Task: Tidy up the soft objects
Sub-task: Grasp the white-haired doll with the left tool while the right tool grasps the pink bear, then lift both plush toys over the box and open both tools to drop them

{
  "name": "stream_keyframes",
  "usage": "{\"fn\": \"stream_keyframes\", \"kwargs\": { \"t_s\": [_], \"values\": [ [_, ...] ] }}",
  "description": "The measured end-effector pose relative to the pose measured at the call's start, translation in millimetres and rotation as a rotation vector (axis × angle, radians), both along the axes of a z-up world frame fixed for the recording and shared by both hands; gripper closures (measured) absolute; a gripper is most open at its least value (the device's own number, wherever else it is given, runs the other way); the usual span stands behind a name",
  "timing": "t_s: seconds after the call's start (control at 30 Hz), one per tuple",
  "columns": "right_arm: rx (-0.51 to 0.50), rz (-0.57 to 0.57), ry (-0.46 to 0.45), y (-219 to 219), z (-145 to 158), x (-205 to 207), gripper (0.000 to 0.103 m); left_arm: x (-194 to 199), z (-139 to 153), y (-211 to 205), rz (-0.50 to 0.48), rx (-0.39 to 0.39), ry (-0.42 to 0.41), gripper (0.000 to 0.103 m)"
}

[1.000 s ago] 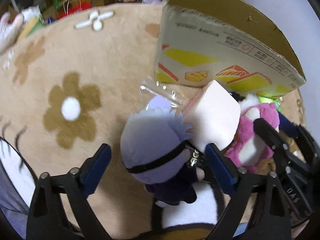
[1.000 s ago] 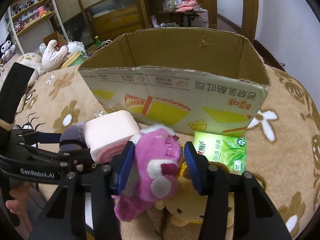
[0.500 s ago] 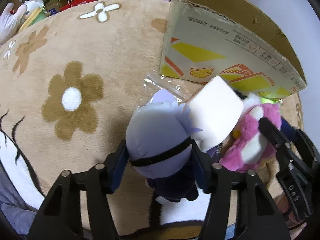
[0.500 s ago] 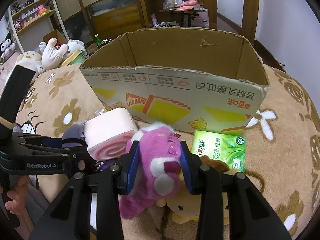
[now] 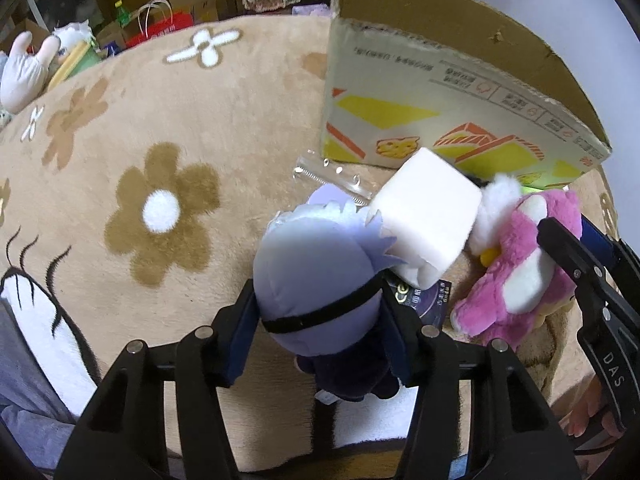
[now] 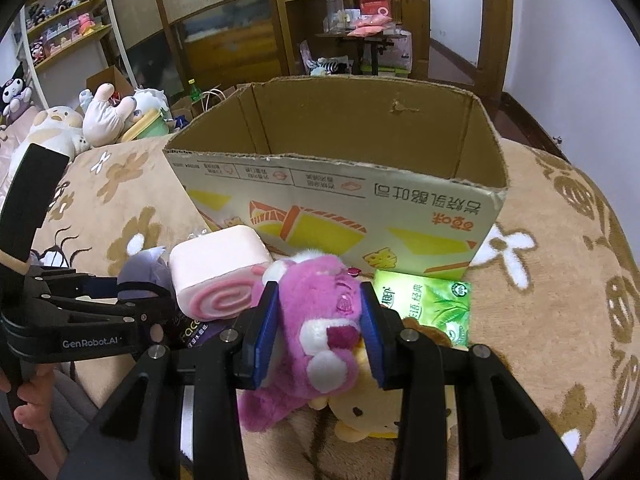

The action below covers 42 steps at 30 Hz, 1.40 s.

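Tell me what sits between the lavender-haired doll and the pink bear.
The pink swirl-roll cushion, seen in both wrist views, sits between the doll and the bear.

A lilac-headed doll (image 5: 316, 276) with a black band, a pink-and-white bear (image 6: 316, 320), a pink swirl roll cushion (image 6: 220, 276) and a tan, brown-flowered rug (image 5: 160, 208) were seen.

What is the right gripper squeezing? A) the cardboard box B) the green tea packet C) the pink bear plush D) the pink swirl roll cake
C: the right gripper has its blue pads pressed on both sides of the pink bear plush.
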State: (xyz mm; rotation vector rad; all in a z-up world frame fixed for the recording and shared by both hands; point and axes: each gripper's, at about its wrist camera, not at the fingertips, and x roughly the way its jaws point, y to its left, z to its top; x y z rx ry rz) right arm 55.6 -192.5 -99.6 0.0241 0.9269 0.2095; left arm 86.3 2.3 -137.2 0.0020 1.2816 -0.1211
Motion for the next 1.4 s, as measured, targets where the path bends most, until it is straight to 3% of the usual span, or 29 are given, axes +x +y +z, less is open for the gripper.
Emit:
{"fn": "stream_keyframes", "kwargs": {
  "t_s": [0.73, 1.0, 1.4],
  "values": [
    [0.004, -0.090, -0.152, -19, 43, -38, 0.062, -36, 59, -7, -0.059, 0.047, -0.273, 0.048],
    [-0.042, -0.142, -0.286, -23, 69, -53, 0.062, -51, 93, -5, -0.057, 0.033, -0.473, 0.048],
    [-0.072, -0.218, -0.420, -36, 102, -47, 0.062, -53, 132, -15, -0.085, 0.054, -0.695, 0.048]
  ]
}}
